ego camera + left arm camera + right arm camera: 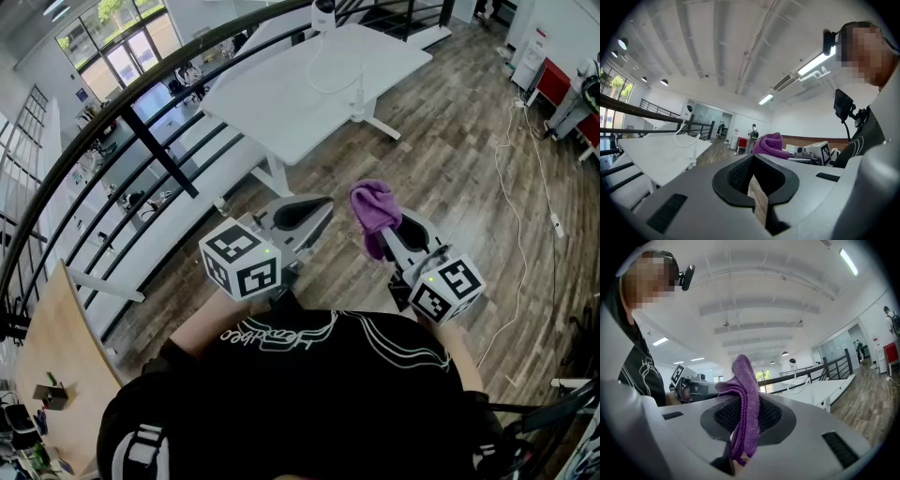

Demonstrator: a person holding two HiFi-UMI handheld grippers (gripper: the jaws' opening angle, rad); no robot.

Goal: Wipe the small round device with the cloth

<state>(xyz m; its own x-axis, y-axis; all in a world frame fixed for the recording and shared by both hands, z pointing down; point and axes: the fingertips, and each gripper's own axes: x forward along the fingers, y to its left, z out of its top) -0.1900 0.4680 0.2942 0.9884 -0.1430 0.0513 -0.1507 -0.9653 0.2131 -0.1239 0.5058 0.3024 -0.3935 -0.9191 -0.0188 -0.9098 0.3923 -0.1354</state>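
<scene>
Nearest, my right gripper (384,234): jaws clamped on a fold of the purple cloth (373,206), which bunches over their tips. Beside it, my left gripper (305,211): jaws together, nothing between them. I judge the fold could slip out under rubbing. Left of the left jaws runs a dark railing (159,150). Well ahead lies the white surface (281,112). A cable (675,136) loops across it, a likely snag, short of the small rounded object (323,11) at its far end, which I take for the device.

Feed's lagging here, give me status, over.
Left gripper shut, empty. Right gripper shut on purple cloth. Both short of white table; nothing between.
</scene>
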